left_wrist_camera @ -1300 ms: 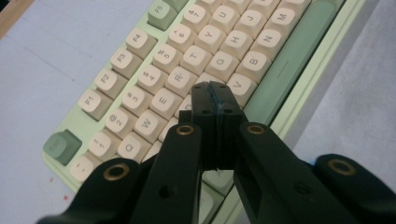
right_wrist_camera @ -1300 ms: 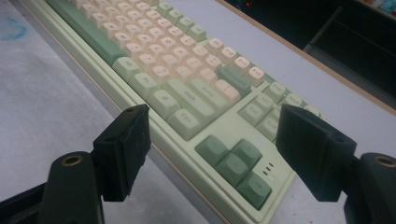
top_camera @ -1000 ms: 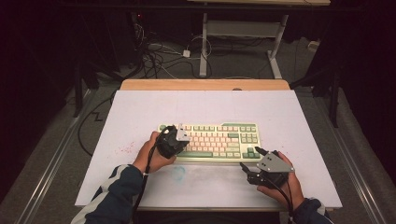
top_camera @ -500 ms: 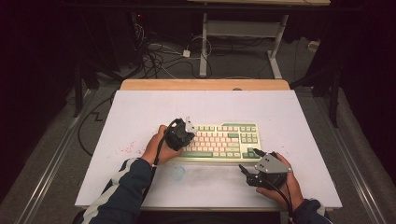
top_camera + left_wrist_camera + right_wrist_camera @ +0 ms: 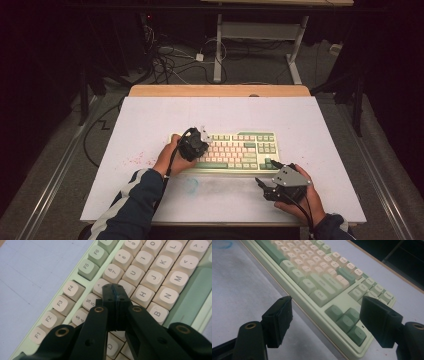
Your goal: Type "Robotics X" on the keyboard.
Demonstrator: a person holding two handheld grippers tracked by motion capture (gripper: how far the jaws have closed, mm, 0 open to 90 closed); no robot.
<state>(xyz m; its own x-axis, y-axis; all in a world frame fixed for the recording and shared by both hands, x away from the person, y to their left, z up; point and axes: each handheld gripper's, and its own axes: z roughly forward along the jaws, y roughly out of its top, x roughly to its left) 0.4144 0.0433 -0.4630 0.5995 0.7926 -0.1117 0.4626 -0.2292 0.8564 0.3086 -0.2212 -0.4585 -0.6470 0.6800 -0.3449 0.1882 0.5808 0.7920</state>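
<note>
In the left gripper view the keyboard [image 5: 160, 277] runs off the top, right and bottom edges, and the left gripper [image 5: 115, 293], low in the centre of the frame, hides the keys beneath its closed jaws; one key just left of the tips shows only a sliver, its legend unreadable. In the right gripper view the keyboard's far end leaves the upper left edge, and the legends on the upper keys blur beyond reading. The right gripper [image 5: 327, 315] covers part of the near right corner. In the high view, key legends are too small to read, and the left hand [image 5: 169, 159] covers the keyboard's left end.
</note>
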